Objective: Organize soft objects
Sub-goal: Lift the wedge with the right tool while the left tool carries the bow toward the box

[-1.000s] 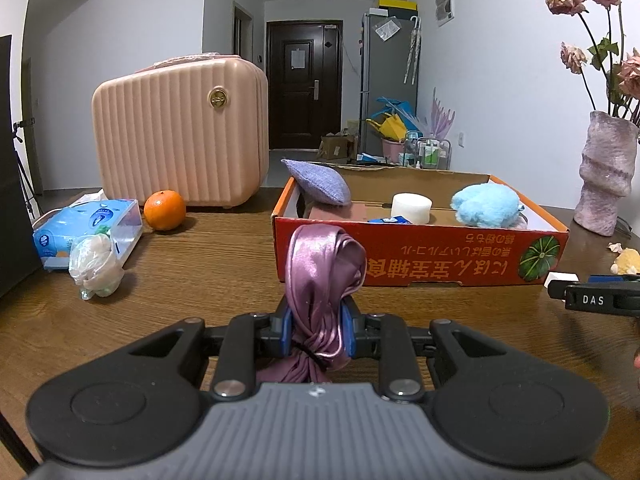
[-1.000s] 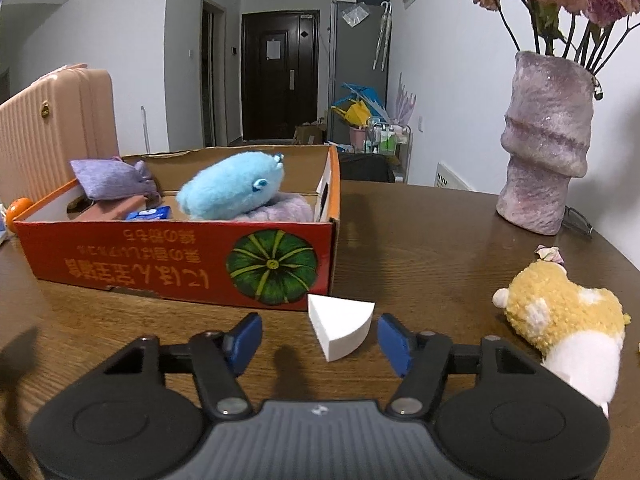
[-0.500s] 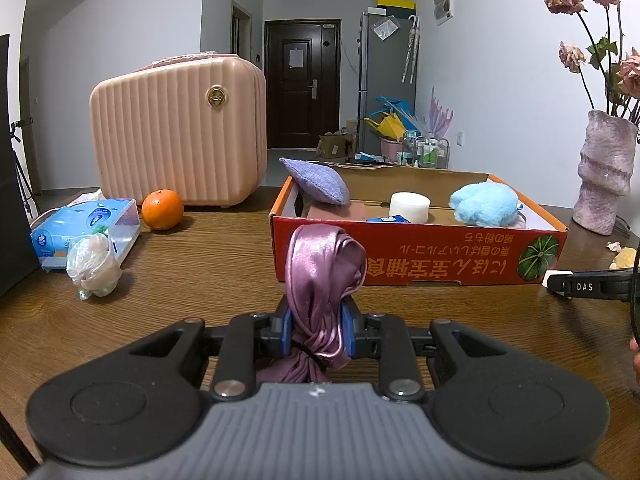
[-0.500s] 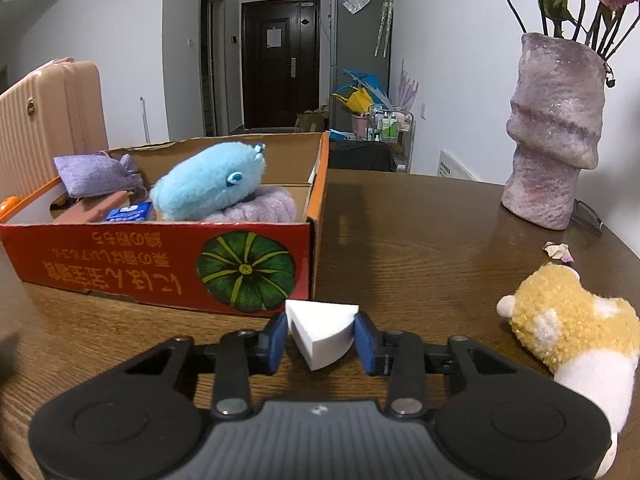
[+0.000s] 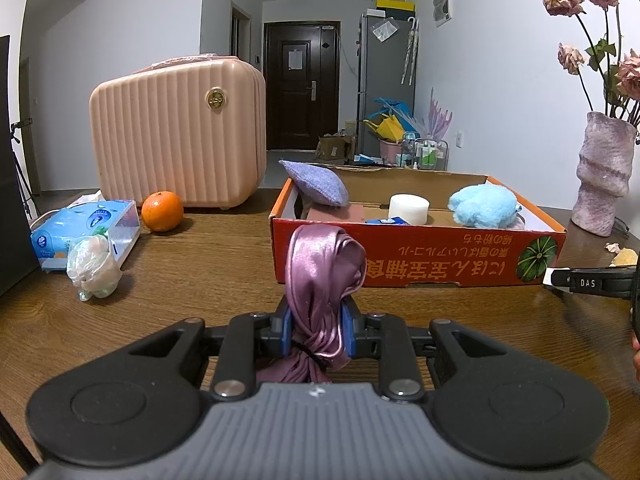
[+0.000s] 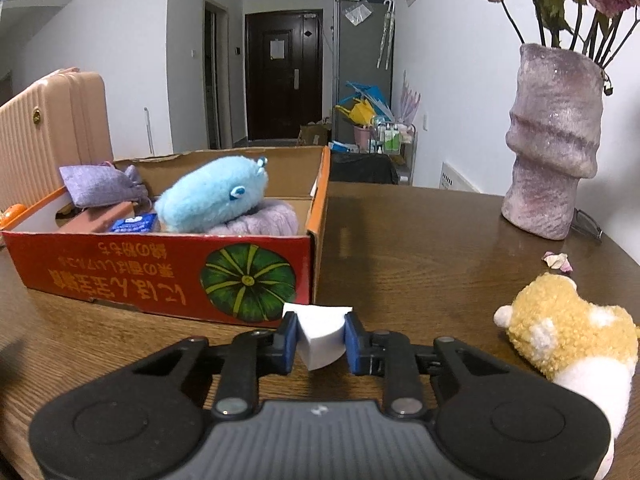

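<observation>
Both grippers are loaded: my right gripper (image 6: pixel 320 338) is clamped on a white foam wedge (image 6: pixel 322 334) low in the centre of its view, and my left gripper (image 5: pixel 316 330) is pinched on a bunched mauve satin cloth (image 5: pixel 322 276) at lower centre of the other view.

My worry on the right is the grip itself. The pads bite the wedge only at its near, narrow part, so I judge it could pivot or squirt out forward as I lift it over the wall of the red cardboard box (image 6: pixel 160 276), which sits just beyond it. That corner is also already crowded by the blue plush (image 6: pixel 212 196) resting on a lilac knit bundle (image 6: pixel 260 220), so a careless drop could bounce back onto the desk (image 6: pixel 420 248). On the left, the cloth's loose loop stands above the jaws and could snag the box edge.

Foam looks clean, matte, curved on one side. Satin is glossy and tied low with a dark band. A yellow plush (image 6: pixel 560 328) lies at lower right, outside the box.
</observation>
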`<move>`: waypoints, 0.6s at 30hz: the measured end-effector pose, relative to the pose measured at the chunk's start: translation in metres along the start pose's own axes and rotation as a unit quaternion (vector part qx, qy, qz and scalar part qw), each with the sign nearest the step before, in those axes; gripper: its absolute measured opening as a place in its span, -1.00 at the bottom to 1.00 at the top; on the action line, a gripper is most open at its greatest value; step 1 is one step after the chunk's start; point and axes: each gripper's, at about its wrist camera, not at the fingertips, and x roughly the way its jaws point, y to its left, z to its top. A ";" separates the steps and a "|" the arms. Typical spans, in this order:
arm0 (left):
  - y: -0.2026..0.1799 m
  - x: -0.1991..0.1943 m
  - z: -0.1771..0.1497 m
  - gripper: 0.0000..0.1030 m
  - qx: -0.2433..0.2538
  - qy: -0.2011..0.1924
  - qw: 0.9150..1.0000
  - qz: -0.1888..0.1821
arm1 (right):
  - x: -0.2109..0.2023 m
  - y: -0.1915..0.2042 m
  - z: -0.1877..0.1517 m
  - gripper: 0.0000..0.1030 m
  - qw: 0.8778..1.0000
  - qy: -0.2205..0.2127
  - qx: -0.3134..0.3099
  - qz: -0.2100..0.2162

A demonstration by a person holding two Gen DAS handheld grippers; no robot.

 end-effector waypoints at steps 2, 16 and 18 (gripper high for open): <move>0.000 -0.001 0.000 -0.53 0.000 -0.001 1.000 0.000 | -0.004 0.001 -0.001 -0.54 1.000 -0.008 -0.002 0.000; 0.002 -0.004 0.001 -0.53 -0.004 -0.006 1.000 -0.004 | -0.032 0.014 -0.011 -0.55 0.999 -0.040 -0.002 0.004; 0.002 -0.005 0.001 -0.53 -0.004 -0.008 1.000 -0.005 | -0.038 0.018 -0.013 -0.55 0.999 -0.045 -0.003 0.008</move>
